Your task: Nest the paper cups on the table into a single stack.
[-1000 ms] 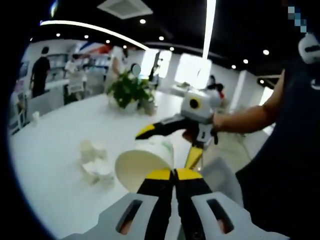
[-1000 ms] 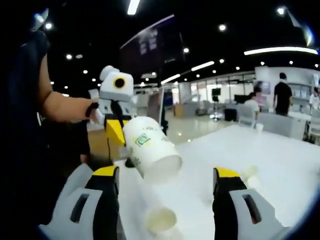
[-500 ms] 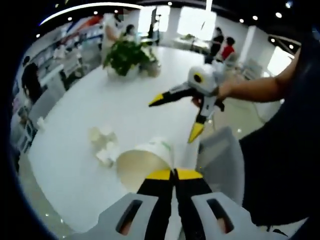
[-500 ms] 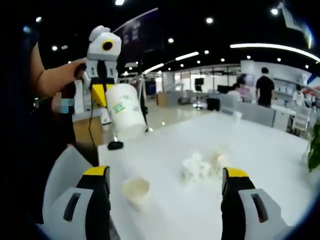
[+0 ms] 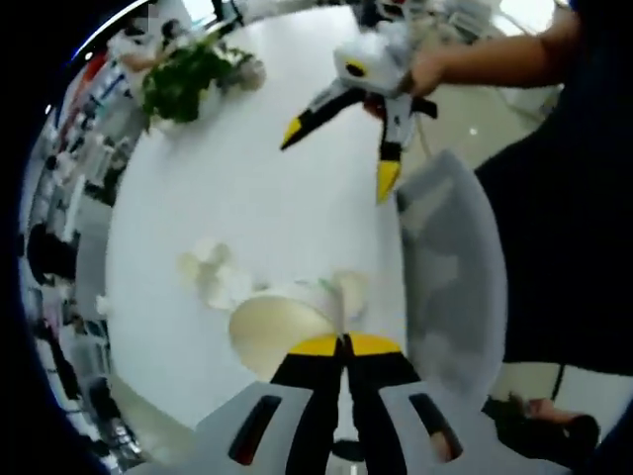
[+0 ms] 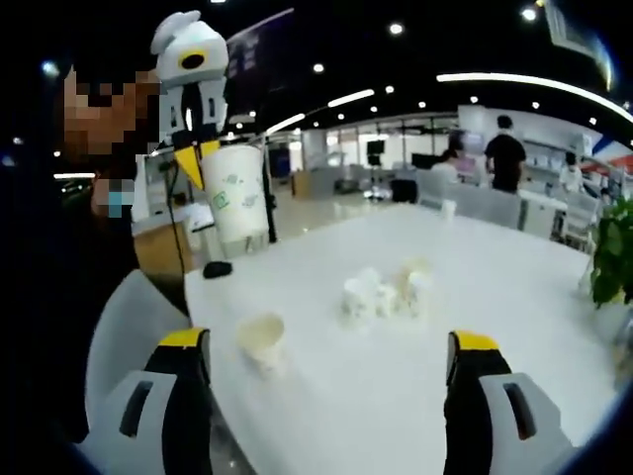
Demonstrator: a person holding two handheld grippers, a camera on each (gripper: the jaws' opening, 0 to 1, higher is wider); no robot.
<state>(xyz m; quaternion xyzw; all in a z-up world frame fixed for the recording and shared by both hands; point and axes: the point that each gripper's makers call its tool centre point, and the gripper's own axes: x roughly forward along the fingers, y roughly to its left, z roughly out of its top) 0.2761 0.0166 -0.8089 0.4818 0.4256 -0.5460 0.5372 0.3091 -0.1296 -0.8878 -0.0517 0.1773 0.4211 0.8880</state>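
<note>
The white tabletop point(image 6: 514, 327) carries one loose paper cup point(image 6: 262, 341) near its edge and a cluster of cups point(image 6: 386, 292) farther in. The left hand-held gripper point(image 5: 344, 348) is clamped on the rim of a held cup point(image 5: 282, 327), apparently raised to drop into the next. The right hand-held gripper point(image 6: 326, 356) hangs spread wide, seemingly ready to pick one up.
</note>
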